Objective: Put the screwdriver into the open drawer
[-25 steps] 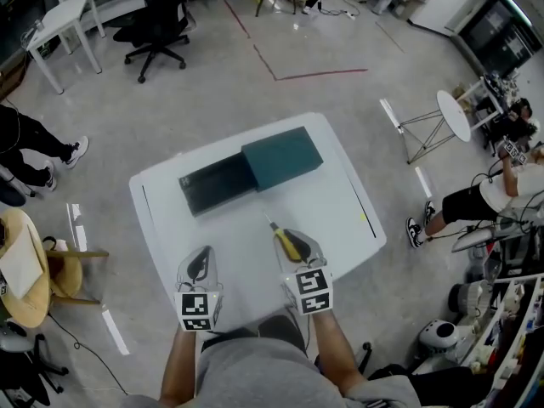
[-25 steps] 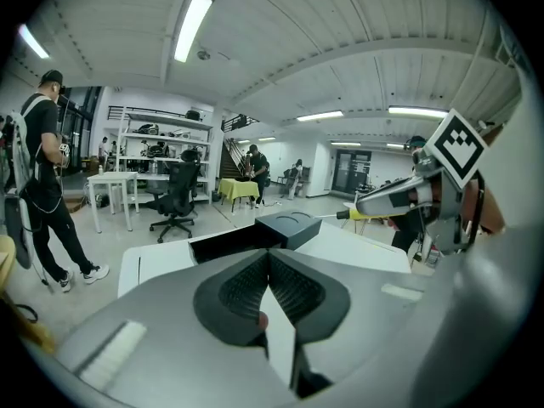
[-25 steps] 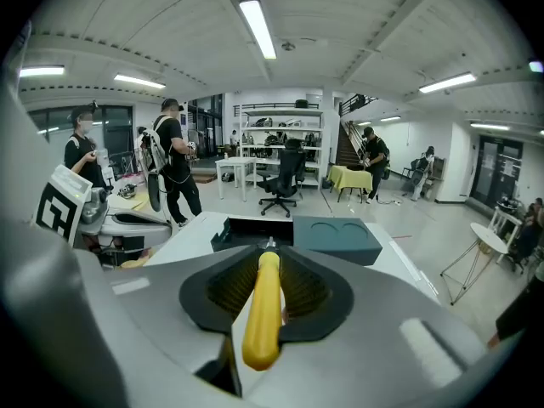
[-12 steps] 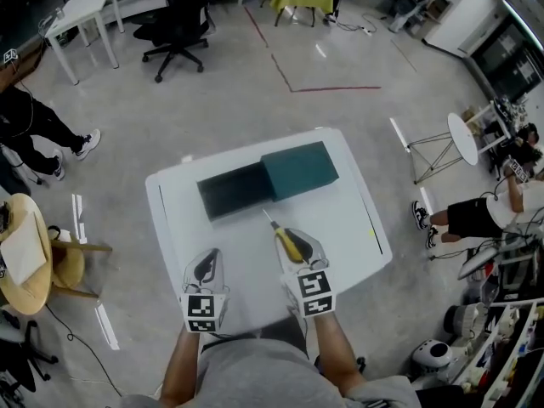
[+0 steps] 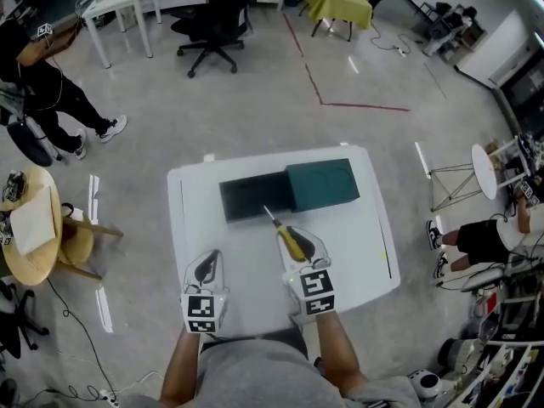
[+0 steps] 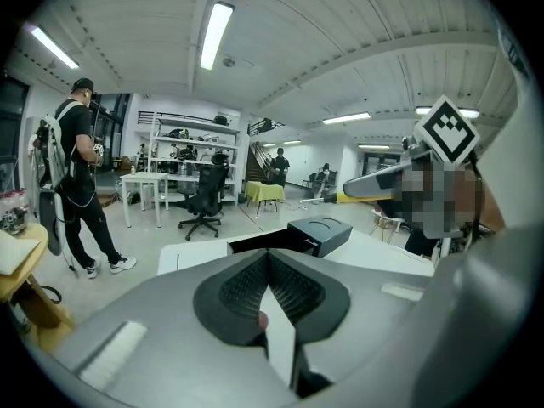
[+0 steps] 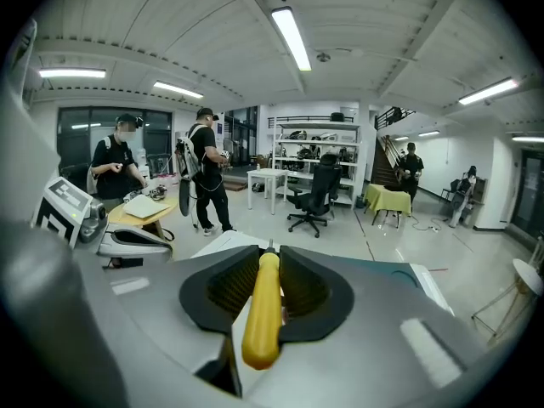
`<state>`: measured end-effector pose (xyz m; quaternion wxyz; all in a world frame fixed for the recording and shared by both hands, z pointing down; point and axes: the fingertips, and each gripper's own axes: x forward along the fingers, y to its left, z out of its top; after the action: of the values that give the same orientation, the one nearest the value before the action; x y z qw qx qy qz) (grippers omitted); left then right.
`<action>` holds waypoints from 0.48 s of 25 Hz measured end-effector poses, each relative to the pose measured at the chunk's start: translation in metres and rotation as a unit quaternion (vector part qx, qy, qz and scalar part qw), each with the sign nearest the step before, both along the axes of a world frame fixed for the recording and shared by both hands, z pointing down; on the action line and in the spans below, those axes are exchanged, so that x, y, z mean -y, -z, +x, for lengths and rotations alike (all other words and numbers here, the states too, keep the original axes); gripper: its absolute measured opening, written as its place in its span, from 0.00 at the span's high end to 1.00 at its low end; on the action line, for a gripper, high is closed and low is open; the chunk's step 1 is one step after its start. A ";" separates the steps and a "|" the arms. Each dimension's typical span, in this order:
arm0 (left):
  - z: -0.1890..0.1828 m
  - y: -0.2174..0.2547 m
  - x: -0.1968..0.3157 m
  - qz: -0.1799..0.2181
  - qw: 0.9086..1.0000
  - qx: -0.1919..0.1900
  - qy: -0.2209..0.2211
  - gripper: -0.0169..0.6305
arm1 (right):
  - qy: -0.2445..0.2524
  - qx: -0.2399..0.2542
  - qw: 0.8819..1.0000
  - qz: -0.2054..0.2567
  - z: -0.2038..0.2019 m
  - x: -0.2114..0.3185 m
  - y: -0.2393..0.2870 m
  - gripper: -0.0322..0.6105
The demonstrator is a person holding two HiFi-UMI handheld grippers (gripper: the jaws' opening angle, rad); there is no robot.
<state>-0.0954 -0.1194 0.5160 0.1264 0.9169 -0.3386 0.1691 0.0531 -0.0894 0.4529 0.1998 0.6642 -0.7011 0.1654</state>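
Observation:
A dark teal box lies on the white table, and its open drawer is pulled out to the left. My right gripper is shut on the yellow handle of the screwdriver. The thin shaft points toward the drawer and ends just short of its front edge. In the right gripper view the screwdriver lies lengthwise between the pads, with the right gripper above the table. My left gripper hovers over the near left of the table. In the left gripper view the left gripper is shut and empty.
A round wooden table with a chair stands at the left. A person walks at the far left. A black office chair and a yellow-covered table are beyond. A round white stand and a seated person are at the right.
Both grippers have moved forward over the table. The screwdriver's tip is now closer to the drawer's front edge. The grip on the handle is unchanged.

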 end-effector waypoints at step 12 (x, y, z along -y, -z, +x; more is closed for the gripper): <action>-0.016 -0.003 0.009 -0.013 0.992 0.002 0.122 0.96 | 0.102 0.010 0.994 -0.022 0.006 0.037 -0.024 0.83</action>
<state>-0.1116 -0.1282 0.5190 0.1571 0.8667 -0.4460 0.1589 0.0588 -0.1266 0.4771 0.2231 0.5829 -0.7635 0.1656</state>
